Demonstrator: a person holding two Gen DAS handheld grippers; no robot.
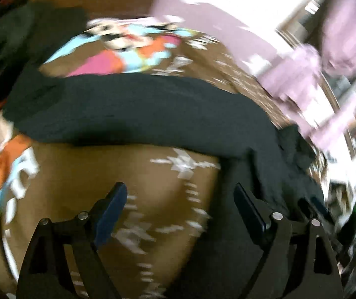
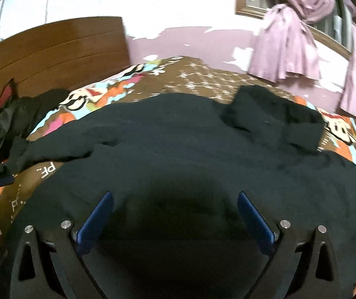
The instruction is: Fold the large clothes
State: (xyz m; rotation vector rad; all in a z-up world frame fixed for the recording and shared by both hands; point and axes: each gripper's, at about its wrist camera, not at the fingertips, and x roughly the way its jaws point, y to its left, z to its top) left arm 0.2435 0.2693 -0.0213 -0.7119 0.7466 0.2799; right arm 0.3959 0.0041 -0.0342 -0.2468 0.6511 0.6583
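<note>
So the black garment [image 2: 178,144] is spread on the brown cartoon bedspread [image 2: 193,79], long axis running sideways across it, one sleeve [image 2: 275,119] folded over toward the purple curtain [image 2: 285,49]. Left gripper [image 1: 180,194] and right gripper [image 2: 175,201] both gape, gripping nothing.

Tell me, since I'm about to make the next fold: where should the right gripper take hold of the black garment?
Probably the free sleeve end of the black garment, approached from the right over the patterned bedspread. Its edge is exposed there; the open right gripper has only flat cloth below.
</note>
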